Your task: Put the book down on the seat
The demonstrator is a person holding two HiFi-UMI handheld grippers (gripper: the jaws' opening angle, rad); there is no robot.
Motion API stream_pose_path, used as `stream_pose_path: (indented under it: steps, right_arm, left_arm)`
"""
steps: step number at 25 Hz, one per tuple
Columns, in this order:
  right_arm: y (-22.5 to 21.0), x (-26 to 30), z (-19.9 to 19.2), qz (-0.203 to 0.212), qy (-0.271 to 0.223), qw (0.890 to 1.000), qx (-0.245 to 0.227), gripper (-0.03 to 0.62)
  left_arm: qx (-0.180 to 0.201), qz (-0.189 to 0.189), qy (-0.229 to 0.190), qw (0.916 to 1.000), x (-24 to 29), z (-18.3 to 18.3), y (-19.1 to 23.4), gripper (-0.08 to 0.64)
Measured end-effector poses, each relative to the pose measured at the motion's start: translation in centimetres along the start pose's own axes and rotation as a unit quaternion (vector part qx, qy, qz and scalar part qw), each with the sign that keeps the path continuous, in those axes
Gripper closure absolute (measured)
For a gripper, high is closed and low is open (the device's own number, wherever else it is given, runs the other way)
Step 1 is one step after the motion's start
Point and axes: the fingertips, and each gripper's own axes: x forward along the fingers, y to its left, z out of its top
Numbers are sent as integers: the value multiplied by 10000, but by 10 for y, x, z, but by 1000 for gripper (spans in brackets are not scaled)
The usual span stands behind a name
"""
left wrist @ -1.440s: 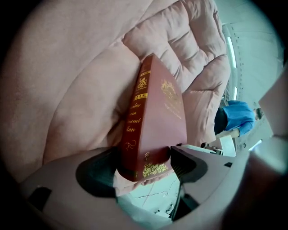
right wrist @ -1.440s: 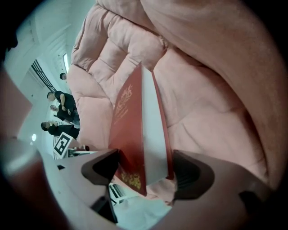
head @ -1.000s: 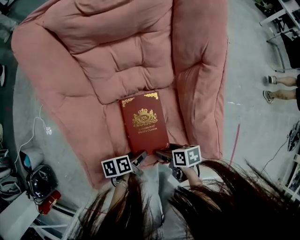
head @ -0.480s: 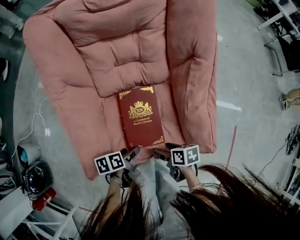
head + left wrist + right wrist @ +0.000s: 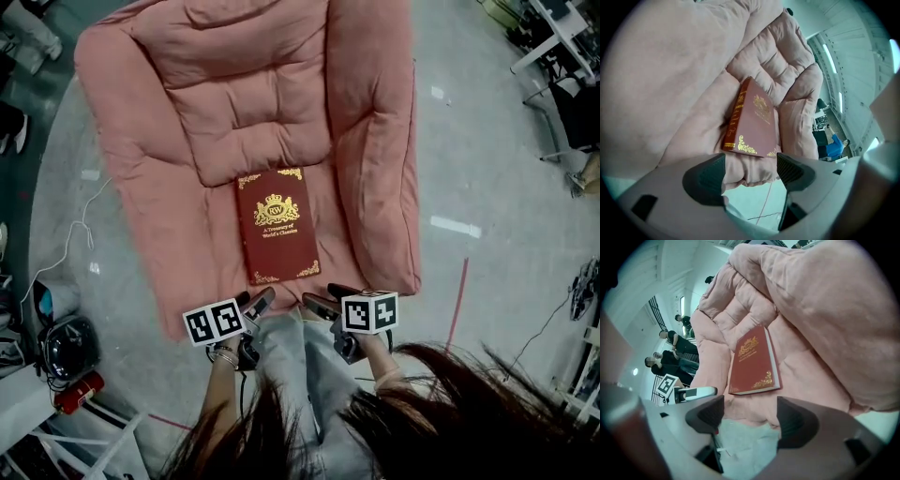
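grey concrete floor [image 5: 487, 187], hall-like space; a big pink padded chair [image 5: 141, 187] stands in the middle of it. red book [image 5: 277, 225] with a gold crest lies flat, cover up, on the chair's seat [image 5: 333, 253]: top edge at the foot of the chair's back cushion, bottom edge just short of the chair's front lip, roughly midway between the chair's arms. nothing touches it. left gripper [image 5: 260, 302] and right gripper [image 5: 316, 305] hang side by side just off the chair's front edge, pointed at the seat. left gripper view: fingers spread apart, only chair fabric and floor in the gap, book beyond the tips. right gripper view: same, fingers parted, nothing held, book clear of them. judgement: the placing looks done, with the book down, resting on its own and free of both grippers. it sits slightly skewed to the chair's axis but looks stable on the soft cushion. little seems left beyond drawing clear of the chair. white cable [image 5: 75, 234] lies on the floor to the chair's left; a few people [image 5: 670, 352] stand beyond the chair's far side.
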Motion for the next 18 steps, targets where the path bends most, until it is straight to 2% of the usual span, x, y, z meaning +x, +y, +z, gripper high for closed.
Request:
stream_pose_path:
  steps: [4, 9, 18]
  right_arm:
    - [9, -10, -4, 52, -135, 9996, -232, 230]
    - [23, -25, -9, 92, -297, 9986, -429, 235]
    - [42, -56, -14, 189, -598, 9967, -518, 248]
  left_arm:
    - [149, 94, -224, 9996, -13, -2, -8, 252]
    - [252, 84, -465, 9986, -30, -8, -23, 266]
    - [399, 27, -904, 9951, -61, -22, -57, 307]
